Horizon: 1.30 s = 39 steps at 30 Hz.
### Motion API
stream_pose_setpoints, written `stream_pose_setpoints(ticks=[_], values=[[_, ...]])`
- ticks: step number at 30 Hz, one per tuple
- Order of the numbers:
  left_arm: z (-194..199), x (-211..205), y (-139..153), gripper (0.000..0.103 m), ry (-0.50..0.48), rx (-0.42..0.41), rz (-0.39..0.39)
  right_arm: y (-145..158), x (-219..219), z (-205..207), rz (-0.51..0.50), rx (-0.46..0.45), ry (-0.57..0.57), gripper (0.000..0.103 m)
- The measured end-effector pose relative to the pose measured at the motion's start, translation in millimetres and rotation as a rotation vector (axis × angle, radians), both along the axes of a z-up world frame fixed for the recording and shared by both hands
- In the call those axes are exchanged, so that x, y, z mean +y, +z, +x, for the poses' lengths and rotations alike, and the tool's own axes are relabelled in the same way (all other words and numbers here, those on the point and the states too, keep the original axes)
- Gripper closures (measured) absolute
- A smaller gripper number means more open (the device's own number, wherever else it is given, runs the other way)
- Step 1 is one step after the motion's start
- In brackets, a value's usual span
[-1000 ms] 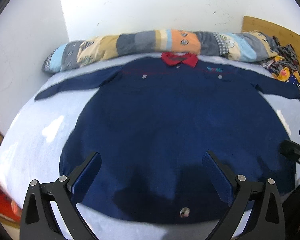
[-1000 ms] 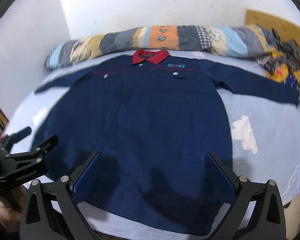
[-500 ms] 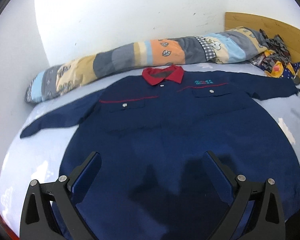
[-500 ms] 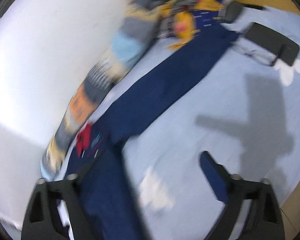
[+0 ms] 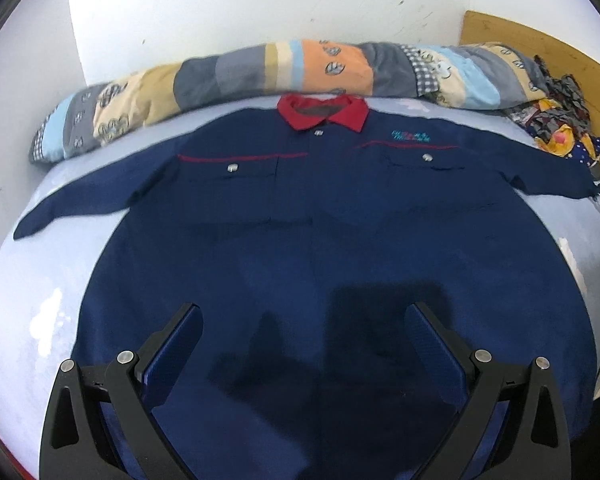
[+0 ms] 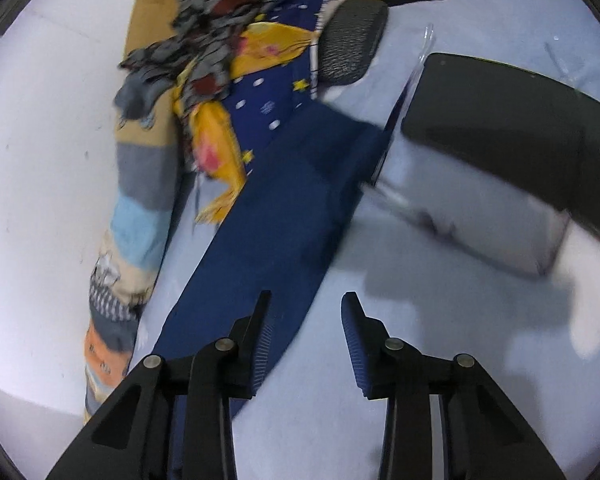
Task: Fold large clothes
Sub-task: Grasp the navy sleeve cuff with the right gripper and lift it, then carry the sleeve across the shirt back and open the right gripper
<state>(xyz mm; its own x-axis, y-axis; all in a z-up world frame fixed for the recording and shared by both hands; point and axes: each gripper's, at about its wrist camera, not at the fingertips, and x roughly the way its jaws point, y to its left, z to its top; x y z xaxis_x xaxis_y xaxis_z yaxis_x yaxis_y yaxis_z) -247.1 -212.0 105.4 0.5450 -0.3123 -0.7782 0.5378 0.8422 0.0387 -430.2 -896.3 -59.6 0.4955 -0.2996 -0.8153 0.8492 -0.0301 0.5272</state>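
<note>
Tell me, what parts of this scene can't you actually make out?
- Shirt hem: left wrist view, cut off at the bottom edge behind the left gripper.
- Teal chest logo: left wrist view, too small and blurred to read.
- Dark flat object: right wrist view, motion-blurred, unidentifiable.
- Sleeve near the right gripper: contact unclear.

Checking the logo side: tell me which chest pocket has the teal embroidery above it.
The chest pocket on the image-right of the red collar; teal lettering sits above its red piping. The other pocket has piping only.

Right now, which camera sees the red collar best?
The left wrist view: the red collar sits clear at the top of the spread navy shirt. The right wrist view shows only one sleeve, no collar.
</note>
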Motion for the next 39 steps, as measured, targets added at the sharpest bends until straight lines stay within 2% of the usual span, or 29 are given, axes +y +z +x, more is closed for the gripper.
stream_pose_setpoints(ticks=[7,11,13,14,15,20,27,33,39], values=[[8,-15,-8,0.001,-0.011,-0.002,0.029,-29,-34,9,-0.010,0.039,-0.024,0.064],[3,-19,-12,0.001,-0.021,-0.016,0.041,-41,-50,16,-0.021,0.009,-0.017,0.064],[0,-19,-15,0.001,-0.024,-0.014,0.043,-42,-53,21,-0.041,-0.001,-0.003,0.071],[-3,-19,-15,0.001,-0.026,-0.014,0.044,-40,-53,23,-0.050,-0.007,0.002,0.093],[-3,-20,-15,0.001,-0.025,-0.016,0.048,-35,-52,26,-0.059,-0.004,0.014,0.097],[-5,-18,-13,0.001,-0.028,-0.023,0.037,16,-34,46,-0.196,-0.009,0.070,0.098],[-15,-3,-4,0.001,-0.014,-0.044,0.013,103,-14,79,-0.297,-0.077,0.133,0.098],[-19,14,3,0.001,0.002,-0.052,-0.009,194,18,137,-0.384,-0.103,0.241,0.098],[-22,39,14,0.001,0.019,-0.062,-0.046,272,81,209,-0.468,-0.140,0.396,0.098]])
